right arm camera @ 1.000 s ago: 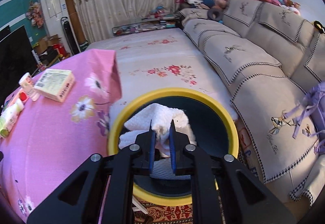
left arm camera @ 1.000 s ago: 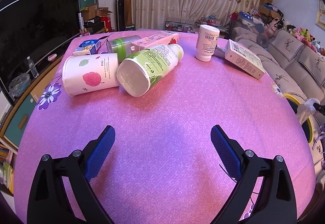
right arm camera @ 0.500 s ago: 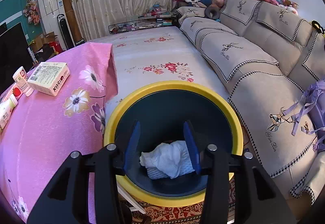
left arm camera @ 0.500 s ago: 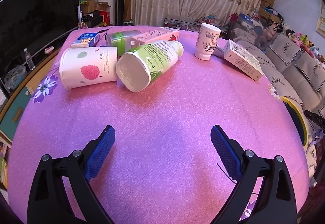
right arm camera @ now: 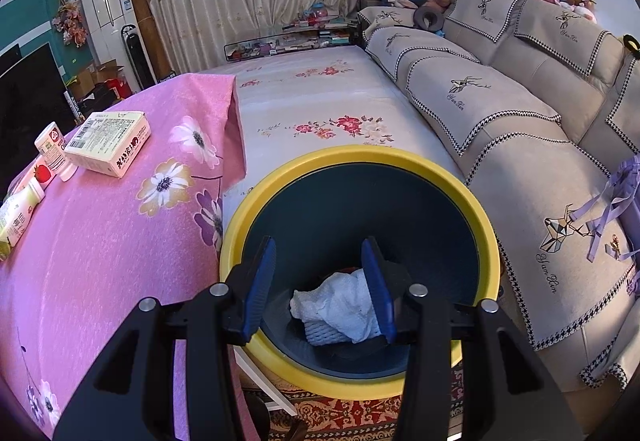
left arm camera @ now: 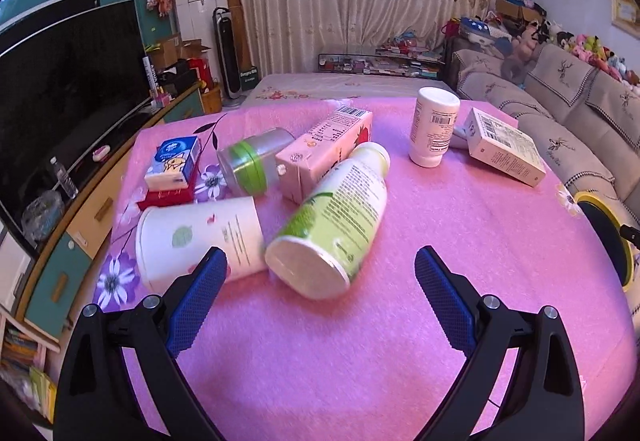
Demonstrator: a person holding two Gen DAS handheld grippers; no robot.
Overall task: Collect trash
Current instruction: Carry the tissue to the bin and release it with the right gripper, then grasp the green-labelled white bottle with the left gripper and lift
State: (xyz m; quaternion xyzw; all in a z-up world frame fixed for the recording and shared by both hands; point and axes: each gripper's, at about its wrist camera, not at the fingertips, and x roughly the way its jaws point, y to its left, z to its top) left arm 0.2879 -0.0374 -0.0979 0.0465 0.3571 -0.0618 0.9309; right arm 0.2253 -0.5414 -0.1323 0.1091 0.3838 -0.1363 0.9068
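The paper cup (left arm camera: 200, 237) is partly hidden behind a blue finger (left arm camera: 198, 299); the bin (left arm camera: 608, 237) is cut off at right.

The sofa covers (right arm camera: 464, 97) carry a script reading roughly "Yam Ken".

The left gripper (left arm camera: 316, 281) points forward and downward, its two black arms reaching in from the bottom corners of the left wrist view. Its blue-padded fingers (left arm camera: 196, 297) stand spread wide apart, and nothing is between them. The right gripper (right arm camera: 320, 277) also tilts downward. Its jaws have just been opening and now stand parted at a moderate gap, narrower than the left pair's. Its blue pads (right arm camera: 262, 277) press on nothing, and the space between them is free. No hand or sleeve shows in either view.
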